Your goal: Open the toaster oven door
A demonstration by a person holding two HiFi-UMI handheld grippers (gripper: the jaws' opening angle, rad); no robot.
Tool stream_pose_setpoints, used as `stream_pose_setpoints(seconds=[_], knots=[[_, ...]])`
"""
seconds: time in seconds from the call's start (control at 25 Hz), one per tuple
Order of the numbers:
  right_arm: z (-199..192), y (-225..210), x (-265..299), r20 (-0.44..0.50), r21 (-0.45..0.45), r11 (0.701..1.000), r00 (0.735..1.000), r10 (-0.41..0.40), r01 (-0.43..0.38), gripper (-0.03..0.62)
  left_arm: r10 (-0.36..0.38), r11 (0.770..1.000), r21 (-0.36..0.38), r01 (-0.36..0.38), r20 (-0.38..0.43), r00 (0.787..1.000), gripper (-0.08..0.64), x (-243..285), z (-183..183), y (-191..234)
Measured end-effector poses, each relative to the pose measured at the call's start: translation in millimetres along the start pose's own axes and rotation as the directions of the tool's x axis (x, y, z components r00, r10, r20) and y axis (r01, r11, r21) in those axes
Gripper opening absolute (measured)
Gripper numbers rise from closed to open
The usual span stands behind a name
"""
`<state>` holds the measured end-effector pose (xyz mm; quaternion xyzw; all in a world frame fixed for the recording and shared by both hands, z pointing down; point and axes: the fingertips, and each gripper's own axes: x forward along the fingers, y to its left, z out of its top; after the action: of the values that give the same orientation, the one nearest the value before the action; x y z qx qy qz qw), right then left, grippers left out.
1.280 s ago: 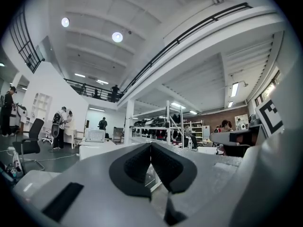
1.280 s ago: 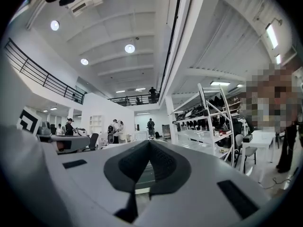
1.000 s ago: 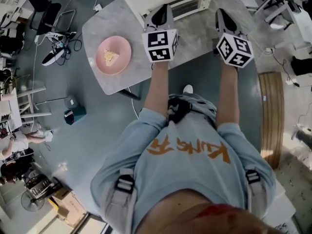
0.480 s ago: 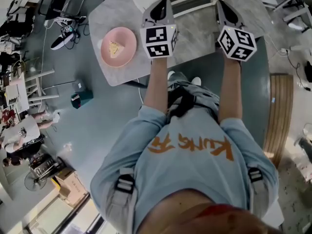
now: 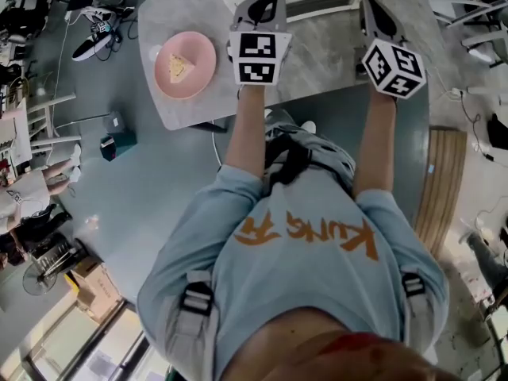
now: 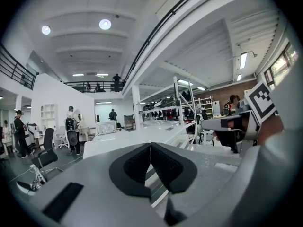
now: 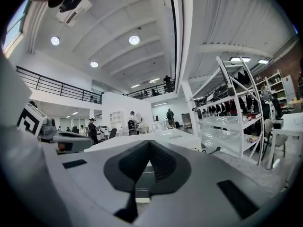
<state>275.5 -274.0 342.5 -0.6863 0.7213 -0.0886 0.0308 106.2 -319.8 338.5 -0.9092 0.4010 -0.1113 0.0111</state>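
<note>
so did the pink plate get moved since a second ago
No. The pink plate lies just as near the table's left edge as before; only the head camera's view has shifted.

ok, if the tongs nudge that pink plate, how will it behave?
The pink plate looks shallow, so it would probably slide on the table, not tip. It sits near the edge; a push that way might drop it. The loose slice on it could shift.
</note>
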Motion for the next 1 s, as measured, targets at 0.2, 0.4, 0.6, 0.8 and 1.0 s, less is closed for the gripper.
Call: stream_pose_setpoints(seconds=[0.2,0.4,0.6,0.8,1.0], knots=[[12,6,17,0.014,-0.046,0.998,0.999,0.039,-0.039,-0.002,-0.011,0.998,0.056,0.012,-0.027,1.0,0.003,4,-1,6],[12,17,30,-0.006,-0.119,0.988,0.996,0.094,-0.094,0.0,-0.042,0.997,0.06,0.046,-0.069,0.997,0.003,7,-6,6],[6,32,45,-0.09,-0.241,0.944,0.974,0.208,-0.224,0.011,-0.053,0.996,0.068,0.06,-0.105,0.993,0.011,10,-10,8],[-4,43,54,-0.194,-0.365,0.858,0.931,0.309,-0.361,0.049,-0.1,0.985,0.126,0.121,-0.162,0.982,0.094,14,-19,-2],[-14,54,55,-0.356,-0.452,0.718,0.845,0.399,-0.53,0.103,-0.126,0.959,0.215,0.186,-0.265,0.956,0.143,14,-35,-11]])
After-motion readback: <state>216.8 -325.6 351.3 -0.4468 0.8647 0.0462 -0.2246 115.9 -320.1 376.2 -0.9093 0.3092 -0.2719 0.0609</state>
